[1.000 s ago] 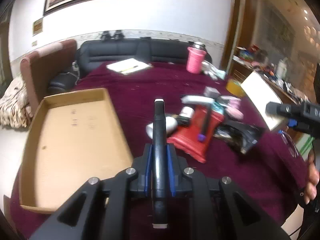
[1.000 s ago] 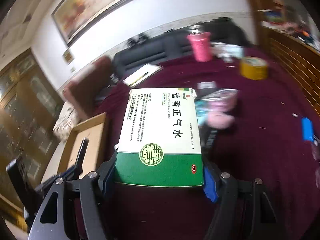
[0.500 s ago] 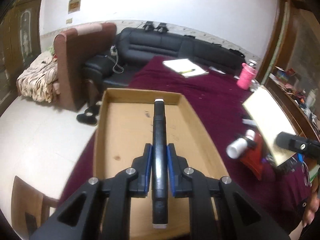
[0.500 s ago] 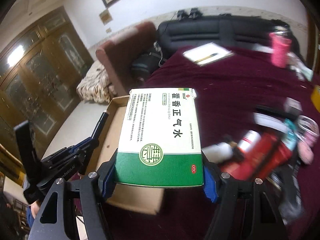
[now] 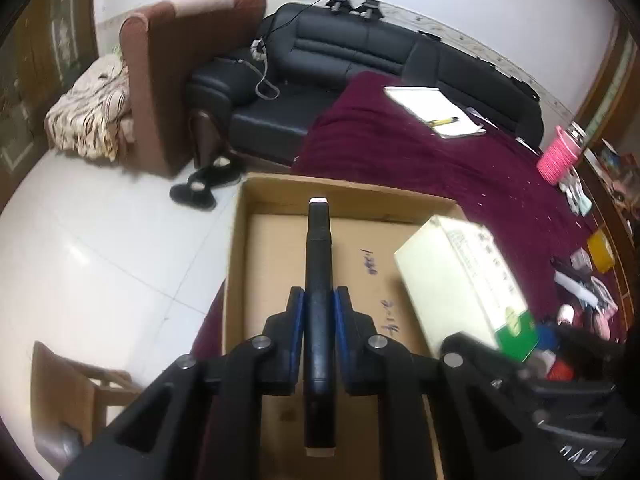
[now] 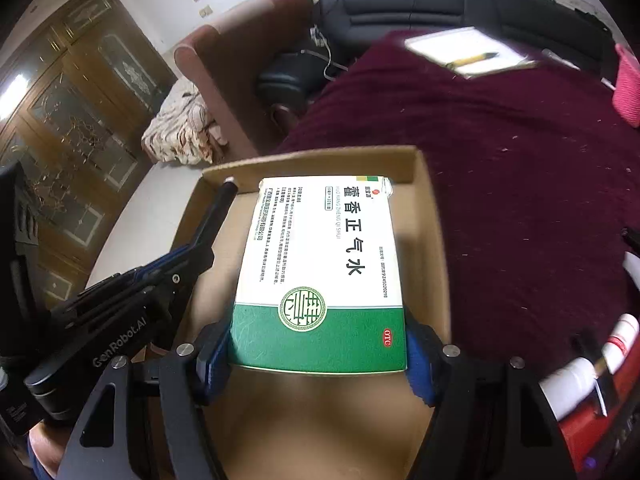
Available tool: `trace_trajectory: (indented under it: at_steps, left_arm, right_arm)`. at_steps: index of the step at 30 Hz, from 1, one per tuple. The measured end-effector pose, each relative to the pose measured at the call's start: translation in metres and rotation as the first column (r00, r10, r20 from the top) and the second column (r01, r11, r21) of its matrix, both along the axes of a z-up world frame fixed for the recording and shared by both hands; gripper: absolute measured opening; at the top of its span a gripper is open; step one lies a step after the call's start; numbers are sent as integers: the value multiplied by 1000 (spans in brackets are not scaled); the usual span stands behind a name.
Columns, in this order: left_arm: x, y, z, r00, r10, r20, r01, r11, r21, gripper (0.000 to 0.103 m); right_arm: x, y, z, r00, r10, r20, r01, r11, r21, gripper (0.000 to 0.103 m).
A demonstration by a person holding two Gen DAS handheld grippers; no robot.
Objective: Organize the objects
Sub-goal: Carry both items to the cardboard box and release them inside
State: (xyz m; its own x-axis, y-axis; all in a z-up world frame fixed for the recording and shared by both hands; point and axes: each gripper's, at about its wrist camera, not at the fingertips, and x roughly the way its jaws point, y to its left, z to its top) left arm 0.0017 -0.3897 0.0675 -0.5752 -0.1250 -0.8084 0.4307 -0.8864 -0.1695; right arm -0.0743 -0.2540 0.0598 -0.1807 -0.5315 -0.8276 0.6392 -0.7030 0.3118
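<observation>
Both grippers are over the cardboard tray (image 5: 276, 264), a shallow, open-topped box of plain brown corrugated board with low walls and some dark handwriting on its floor. The left gripper (image 5: 319, 312) has its blue-padded jaws clamped on a slim black pen-like stick (image 5: 319, 264), smooth and matte with a pale cap at each end, held lengthwise along the fingers. The right gripper (image 6: 318, 354) has its jaws standing wide, pressed on the two sides of a flat medicine carton (image 6: 320, 272): glossy card, white on the upper part with black Chinese lettering, a green band below with a round emblem and a small red OTC oval. The carton sits above the tray's floor; whether it touches, I can't tell.

The left wrist view shows the carton from the side, pale and blurred, over the tray's right half, plus the white tiled floor (image 5: 88, 264), black slippers (image 5: 204, 188) and a black leather sofa (image 5: 360, 60). The right wrist view alone gives the carton's printed face, the left gripper in profile with its stick angled towards the tray's far-left corner, and carved wooden doors (image 6: 72, 128). Both show the plush maroon tablecloth (image 6: 520, 200) with a notepad (image 6: 468, 50) and yellow pen on it.
</observation>
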Motion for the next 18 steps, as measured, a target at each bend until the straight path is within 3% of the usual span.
trace_trajectory:
  at_steps: [5,9,18]
  left_arm:
    - [-7,-14,-7,1000,17,9,-17,1000,17,14]
    - [-16,-29,-16,1000,22,21,-24,997,74,15]
    - [-5,-36,-10,998,31,-58,-24,994,109,15]
  right_arm:
    - [-2,-20,-5,1000,2,-8,-2,999,32,76]
    - [-7,-30,-9,1000,-3,-31,4,999,51,76]
    - [-10,-43,-13,998,-15,-61,19,997,69,77]
